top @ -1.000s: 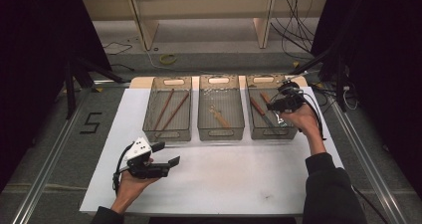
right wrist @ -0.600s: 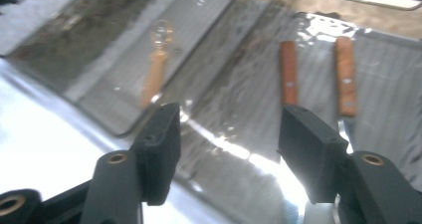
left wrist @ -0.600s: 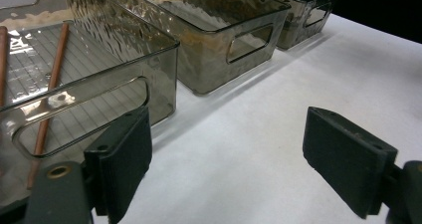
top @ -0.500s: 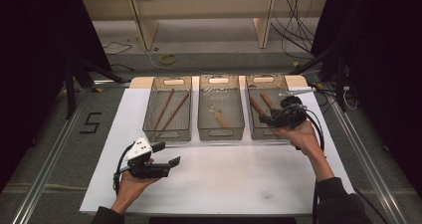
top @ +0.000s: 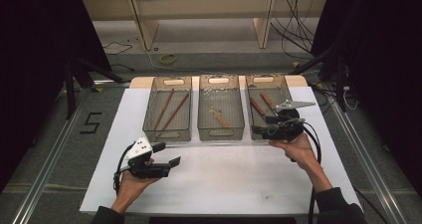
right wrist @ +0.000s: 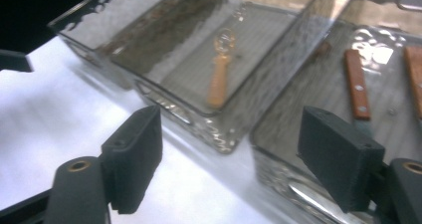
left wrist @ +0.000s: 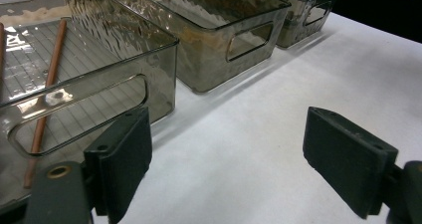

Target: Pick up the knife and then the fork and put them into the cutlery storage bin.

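From above, three smoky clear bins are sitting in a row on a white sheet [top: 224,179]: the left bin [top: 167,108] is holding two brown sticks [top: 170,109], the middle bin [top: 220,107] a small wooden-handled tool [top: 218,116], the right bin [top: 266,104] two wooden-handled knives [top: 262,104]. The right gripper [top: 263,129] is hovering at the right bin's near wall, its jaws having just been opening, nothing between them. The left gripper [top: 166,154] is resting on the sheet, jaws apart.

Left gripper view: spread jaws are framing bare sheet; the left bin's handled wall [left wrist: 89,104] is standing beside one jaw.

Right gripper view: the spread jaws are bracketing the rims of the middle and right bins; one knife [right wrist: 357,84] is lying beyond them.
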Tool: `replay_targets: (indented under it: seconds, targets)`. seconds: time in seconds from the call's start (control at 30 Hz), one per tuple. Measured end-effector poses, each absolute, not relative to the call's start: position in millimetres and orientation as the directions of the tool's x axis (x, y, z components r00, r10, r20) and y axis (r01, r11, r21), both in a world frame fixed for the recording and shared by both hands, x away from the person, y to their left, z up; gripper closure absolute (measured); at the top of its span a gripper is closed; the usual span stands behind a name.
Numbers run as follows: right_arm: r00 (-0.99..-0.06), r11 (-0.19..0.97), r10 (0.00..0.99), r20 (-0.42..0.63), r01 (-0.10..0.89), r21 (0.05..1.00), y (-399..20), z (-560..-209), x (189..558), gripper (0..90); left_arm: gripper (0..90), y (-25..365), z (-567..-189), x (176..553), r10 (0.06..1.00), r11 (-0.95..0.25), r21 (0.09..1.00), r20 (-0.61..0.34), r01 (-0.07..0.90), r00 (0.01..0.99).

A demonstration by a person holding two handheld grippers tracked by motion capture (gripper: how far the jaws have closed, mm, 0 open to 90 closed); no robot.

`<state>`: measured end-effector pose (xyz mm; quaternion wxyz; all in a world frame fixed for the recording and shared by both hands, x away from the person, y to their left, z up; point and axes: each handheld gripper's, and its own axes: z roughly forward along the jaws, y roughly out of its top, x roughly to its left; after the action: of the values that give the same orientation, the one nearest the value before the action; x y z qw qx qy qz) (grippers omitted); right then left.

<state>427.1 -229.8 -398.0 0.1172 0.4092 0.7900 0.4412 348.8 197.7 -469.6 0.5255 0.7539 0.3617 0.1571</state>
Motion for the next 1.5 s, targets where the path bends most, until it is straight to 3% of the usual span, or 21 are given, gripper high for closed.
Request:
replay_targets:
  seconds: [0.73, 1.5]
  targets:
    - [-0.697, 0.256, 0.693, 0.183, 0.475, 0.842, -206.4, -412.6, 376.7, 20.2, 18.9, 196.2, -469.9, 346.6, 0.697, -0.185, 0.905, -0.154, 0.383, 0.701]
    - [-0.711, 0.233, 0.686, 0.155, 0.416, 0.879, -219.0, -441.4, 339.5, 20.7, 18.7, 193.5, -470.7, 346.1, 0.681, -0.186, 0.9, -0.172, 0.395, 0.712]
